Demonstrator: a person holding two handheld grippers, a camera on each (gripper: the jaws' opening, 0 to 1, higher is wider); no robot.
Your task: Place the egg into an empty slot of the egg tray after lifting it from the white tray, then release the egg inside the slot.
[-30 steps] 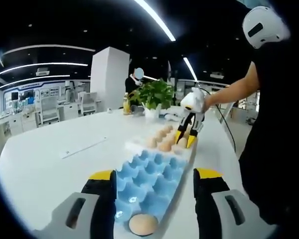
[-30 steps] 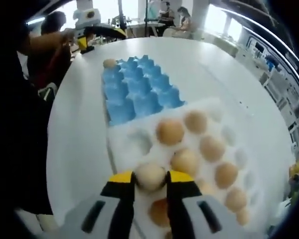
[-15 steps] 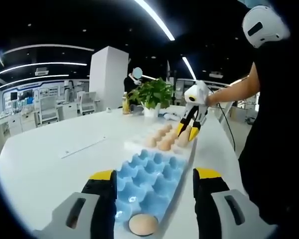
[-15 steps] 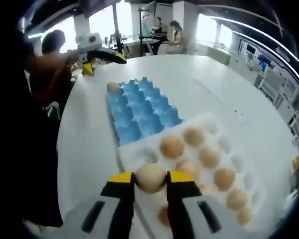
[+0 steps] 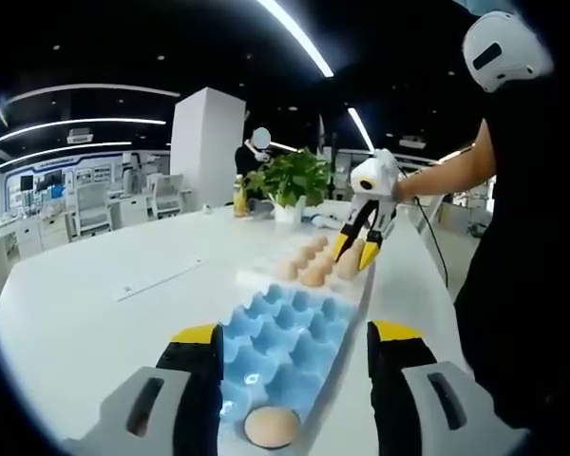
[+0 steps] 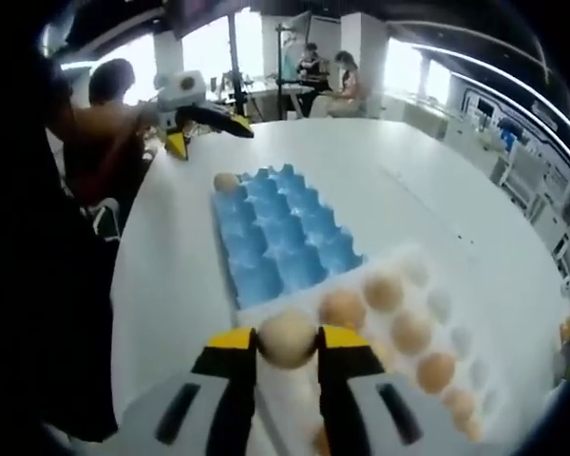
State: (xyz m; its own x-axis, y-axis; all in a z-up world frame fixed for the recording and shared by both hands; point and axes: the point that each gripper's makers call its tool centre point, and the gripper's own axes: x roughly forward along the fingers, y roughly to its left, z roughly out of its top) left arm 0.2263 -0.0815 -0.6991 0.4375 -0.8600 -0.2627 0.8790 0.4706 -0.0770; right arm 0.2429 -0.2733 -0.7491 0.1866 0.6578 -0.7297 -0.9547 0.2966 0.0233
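A: My right gripper (image 6: pixel 287 344) has its jaws clamped on the egg (image 6: pixel 287 336), one yellow tip on each side. A second ago that egg sat low among the others; now it's clear of the white tray (image 6: pixel 435 300), hanging over the tray's near edge

B: So the lift's done?

A: I'd judge so. The blue egg tray (image 6: pixel 283 236) is closer in the right gripper view than it was, so I'm carrying toward it. One egg (image 6: pixel 226 181) sits in a far corner; the other slots look empty

B: And your left?

A: The left gripper (image 5: pixel 294 366) has jaws spread wide, holding nothing, straddling the blue tray's end, same as before
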